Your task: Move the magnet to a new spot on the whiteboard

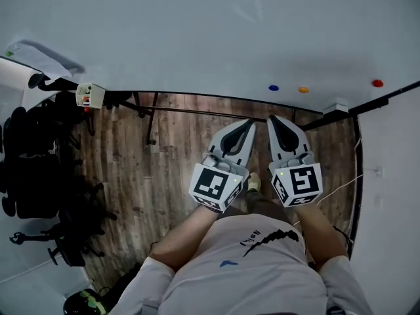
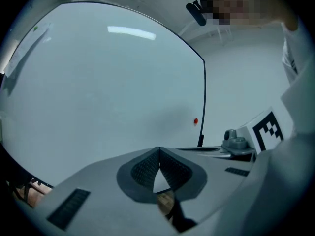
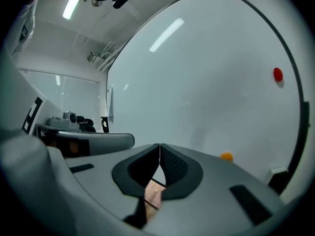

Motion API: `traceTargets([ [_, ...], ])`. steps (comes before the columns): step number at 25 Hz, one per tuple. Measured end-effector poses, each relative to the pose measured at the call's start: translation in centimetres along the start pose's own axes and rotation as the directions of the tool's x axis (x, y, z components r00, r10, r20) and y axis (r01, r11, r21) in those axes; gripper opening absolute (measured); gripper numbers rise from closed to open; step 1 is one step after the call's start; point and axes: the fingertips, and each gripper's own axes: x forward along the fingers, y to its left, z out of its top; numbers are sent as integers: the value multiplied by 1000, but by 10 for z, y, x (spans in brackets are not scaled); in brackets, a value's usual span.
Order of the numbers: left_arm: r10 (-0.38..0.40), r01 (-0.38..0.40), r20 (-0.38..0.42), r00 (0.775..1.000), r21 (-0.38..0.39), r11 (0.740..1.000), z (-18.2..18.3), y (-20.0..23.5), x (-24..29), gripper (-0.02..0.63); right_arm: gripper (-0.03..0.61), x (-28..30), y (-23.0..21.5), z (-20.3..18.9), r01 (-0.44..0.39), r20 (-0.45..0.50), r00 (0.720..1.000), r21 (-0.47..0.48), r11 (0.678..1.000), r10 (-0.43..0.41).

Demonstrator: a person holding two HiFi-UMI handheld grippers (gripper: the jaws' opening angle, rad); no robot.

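At lower centre of the head view, left tongs point(image 1: 248, 125) and right tongs point(image 1: 272, 119) both clenched, empty, short of the whiteboard point(image 1: 197, 38). Beyond, along its lower right edge: blue magnet point(image 1: 273, 88), orange magnet point(image 1: 303, 90), red magnet point(image 1: 377, 83). Best to open the right pair first, then close squarely on one rim.

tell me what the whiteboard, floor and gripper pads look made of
Whiteboard: glossy white coated panel, likely steel-backed since magnets cling; light strips reflect in it.
Floor: matte brown planks with grain and seams, wood or laminate.
Gripper pads: dark, finely ribbed, probably rubber.
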Motion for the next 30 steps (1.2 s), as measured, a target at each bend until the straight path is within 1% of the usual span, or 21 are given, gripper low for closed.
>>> traceTargets([
  [5, -54, 54, -24, 998, 7, 998, -9, 12, 16, 12, 13, 16, -20, -12, 96, 4, 995, 37, 995, -96],
  [11, -85, 85, -56, 995, 3, 996, -21, 31, 31, 12, 21, 43, -49, -42, 203, -36, 979, 105, 974, -200],
  [13, -95, 95, -66, 993, 3, 995, -23, 33, 34, 12, 66, 52, -58, -52, 234, -55, 972, 118, 965, -228],
  [18, -122, 123, -96, 988, 5, 992, -28, 39, 35, 12, 123, 72, -78, -78, 317, -114, 947, 152, 936, -301],
  [21, -130, 131, -112, 985, 5, 991, -32, 44, 35, 12, 133, 81, -87, -86, 347, -132, 936, 190, 918, -327],
  [27, -123, 125, -129, 984, 6, 992, -35, 58, 30, 12, 133, 88, -89, -86, 386, -124, 922, 230, 894, -366],
  [30, -119, 121, -131, 984, 10, 993, -34, 64, 27, 12, 133, 91, -93, -87, 410, -126, 912, 262, 874, -390],
])
